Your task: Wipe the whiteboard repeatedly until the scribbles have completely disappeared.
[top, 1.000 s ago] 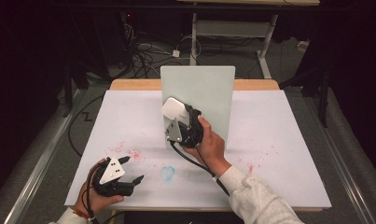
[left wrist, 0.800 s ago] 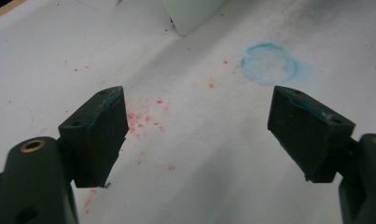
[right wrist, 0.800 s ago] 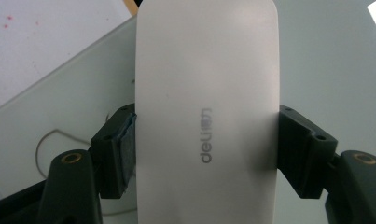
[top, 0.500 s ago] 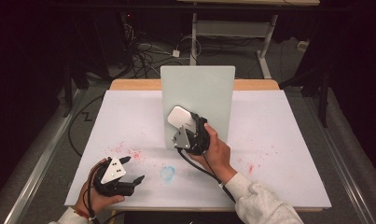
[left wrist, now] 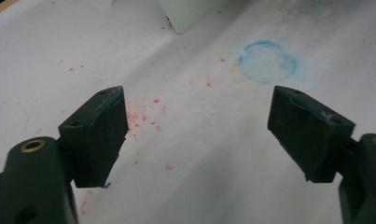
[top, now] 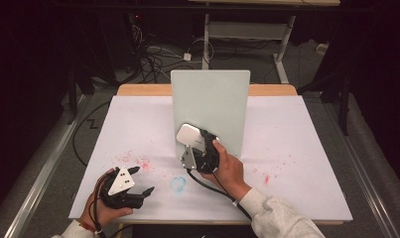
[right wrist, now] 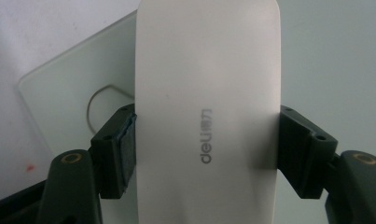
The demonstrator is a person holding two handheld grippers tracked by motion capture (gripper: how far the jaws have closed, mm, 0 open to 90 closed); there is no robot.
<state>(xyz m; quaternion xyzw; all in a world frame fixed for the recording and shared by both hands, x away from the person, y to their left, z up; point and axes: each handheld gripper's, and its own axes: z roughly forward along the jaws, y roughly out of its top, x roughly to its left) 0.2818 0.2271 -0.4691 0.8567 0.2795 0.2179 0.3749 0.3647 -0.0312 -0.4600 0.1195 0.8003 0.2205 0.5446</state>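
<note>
We see the right gripper point(top: 191, 141) clamped on a white eraser point(top: 189, 133), a smooth rounded block with a grey "deli" mark on its face (plain in the right gripper view point(right wrist: 206, 112)). Its two black jaws press against the eraser's long sides, one on each. The eraser sits low against the front of the upright board point(top: 211, 106), near the board's lower left corner as the high view shows it, and we cannot tell whether it touches the board's face. The person's right hand point(top: 227, 166) holds this gripper just in front of the board, with the cable trailing back toward the sleeve.

The left gripper point(top: 138, 181) rests well apart from the board, near the front left of the worktop point(top: 297, 139), held in the left hand point(top: 105, 210). Its jaws stand wide apart with nothing between them; in the left gripper view we look between them onto bare white surface.

On the worktop in front of the board lies a faint blue ring point(top: 178, 184), between the two grippers. Red specks point(top: 138, 162) scatter left of that ring, and a few more lie in front of the board's right side.
</note>
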